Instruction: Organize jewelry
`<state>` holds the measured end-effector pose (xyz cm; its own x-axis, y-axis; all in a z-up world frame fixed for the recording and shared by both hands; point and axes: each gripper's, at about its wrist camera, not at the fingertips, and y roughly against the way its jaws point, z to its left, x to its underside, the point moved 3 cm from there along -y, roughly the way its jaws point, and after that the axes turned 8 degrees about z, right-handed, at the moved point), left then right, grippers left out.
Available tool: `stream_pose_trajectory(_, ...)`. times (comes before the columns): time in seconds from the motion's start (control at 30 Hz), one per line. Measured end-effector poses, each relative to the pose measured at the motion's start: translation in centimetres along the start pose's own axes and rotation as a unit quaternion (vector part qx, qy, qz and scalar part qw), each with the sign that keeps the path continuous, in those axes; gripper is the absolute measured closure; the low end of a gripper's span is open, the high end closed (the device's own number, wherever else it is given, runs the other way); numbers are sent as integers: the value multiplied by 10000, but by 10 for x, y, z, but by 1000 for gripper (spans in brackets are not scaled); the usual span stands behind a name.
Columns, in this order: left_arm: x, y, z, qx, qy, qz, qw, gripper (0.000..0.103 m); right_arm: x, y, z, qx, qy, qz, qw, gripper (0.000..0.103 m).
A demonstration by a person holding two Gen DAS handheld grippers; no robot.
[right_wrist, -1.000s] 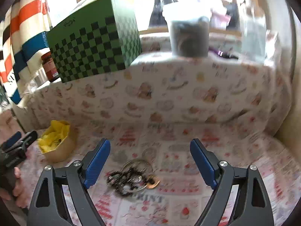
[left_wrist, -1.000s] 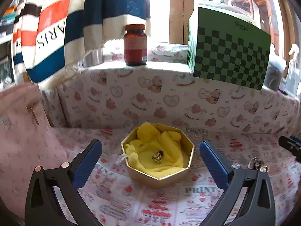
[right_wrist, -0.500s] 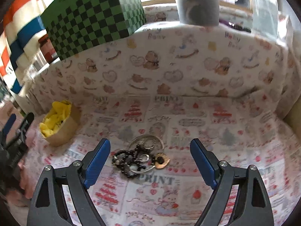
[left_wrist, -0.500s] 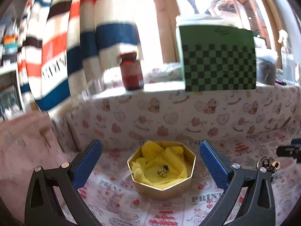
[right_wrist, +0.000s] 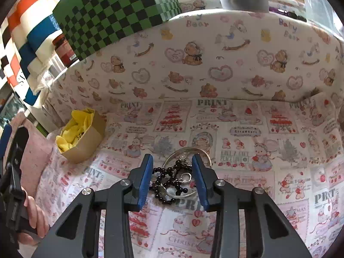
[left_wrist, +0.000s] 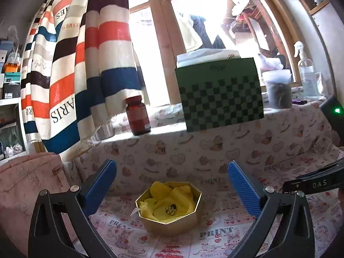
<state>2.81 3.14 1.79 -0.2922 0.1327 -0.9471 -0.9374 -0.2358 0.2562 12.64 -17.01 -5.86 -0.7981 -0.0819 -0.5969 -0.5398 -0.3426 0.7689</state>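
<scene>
On the printed cloth, left wrist view:
- Gold box (left_wrist: 169, 215): octagonal, lined with yellow cloth (left_wrist: 172, 197); small gold pieces (left_wrist: 171, 208) lie in the middle of the lining.
- Left gripper (left_wrist: 172, 185): blue pads spread wide, nothing between them; the box sits on the cloth beyond and between the fingers.
- Sill: brown bottle (left_wrist: 138, 116), green checkered box (left_wrist: 221, 99), grey tub (left_wrist: 278, 90) and spray bottle (left_wrist: 305, 68) stand in a row.
- Room: striped curtain (left_wrist: 81, 60) hangs at left before a bright window.
- Only here: the inside of the gold box; the bead tangle is out of sight.

Right wrist view:
- Jewelry tangle (right_wrist: 174, 178): black beads, a ring hoop and clasps lying on the tablecloth (right_wrist: 258, 150).
- Right gripper (right_wrist: 173, 172): jaws have just been closing, now about half open; the tangle lies between the pads, and contact cannot be told.
- Gold box (right_wrist: 86, 144): well apart, far left.
- Only here: a hand (right_wrist: 34, 217) on the other gripper's handle.
</scene>
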Motion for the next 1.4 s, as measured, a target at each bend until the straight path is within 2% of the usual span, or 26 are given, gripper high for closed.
stream_pose_trajectory(0.1, 3, -5, 0, -10, 30, 127, 9999, 0, 2, 1, 4, 9, 66, 133, 9999, 64)
stream_pose_trajectory(0.13, 5, -4, -1, 13, 46, 145, 9999, 0, 3, 0, 6, 180, 109, 331, 9992, 65)
stream_pose_trajectory(0.17, 4, -5, 0, 4, 64, 159, 9999, 0, 5, 0, 9, 178, 190, 420, 9988, 69)
stream_pose_trajectory(0.33, 4, -6, 8, -20, 249, 196, 9995, 0, 10, 7, 30, -91, 494, 283, 9983, 72)
stream_pose_trajectory(0.4, 4, -7, 11, -21, 310, 237, 9992, 0, 13, 6, 39, -117, 729, 203, 9971, 77)
stream_pose_trajectory(0.6, 4, -16, 19, 196, 575, 534, 9967, 0, 19, -11, 51, 139, 1056, 353, 9937, 80)
stream_pose_trajectory(0.73, 4, -17, 20, 140, 578, 552, 9967, 0, 18, -17, 51, 313, 1042, 400, 9933, 82)
stream_pose_trajectory(0.8, 4, -13, 20, 104, 538, 473, 9974, 0, 17, -18, 49, 378, 960, 358, 9940, 92)
stream_pose_trajectory(0.9, 4, -13, 17, 79, 456, 444, 9979, 0, 16, -20, 47, 469, 1009, 331, 9932, 100)
stream_pose_trajectory(1.0, 4, -13, 14, 32, 379, 432, 9983, 0, 13, -16, 40, 70, 711, 412, 9966, 102)
stream_pose_trajectory(1.07, 4, -13, 14, 46, 384, 431, 9983, 0, 8, -4, 34, -255, 525, 287, 9979, 102)
stream_pose_trajectory(1.13, 4, -12, 15, 46, 389, 410, 9984, 0, 4, 8, 28, -319, 421, 112, 9985, 102)
stream_pose_trajectory(1.27, 4, -13, 16, 40, 428, 423, 9982, 0, -5, 33, 7, -127, 115, -180, 9997, 102)
stream_pose_trajectory(1.33, 4, -13, 17, 35, 441, 437, 9981, 0, -9, 37, -7, 388, 99, -87, 9992, 102)
stream_pose_trajectory(1.4, 4, -13, 17, 35, 452, 445, 9980, 0, -11, 33, -23, 691, -35, 105, 9975, 102)
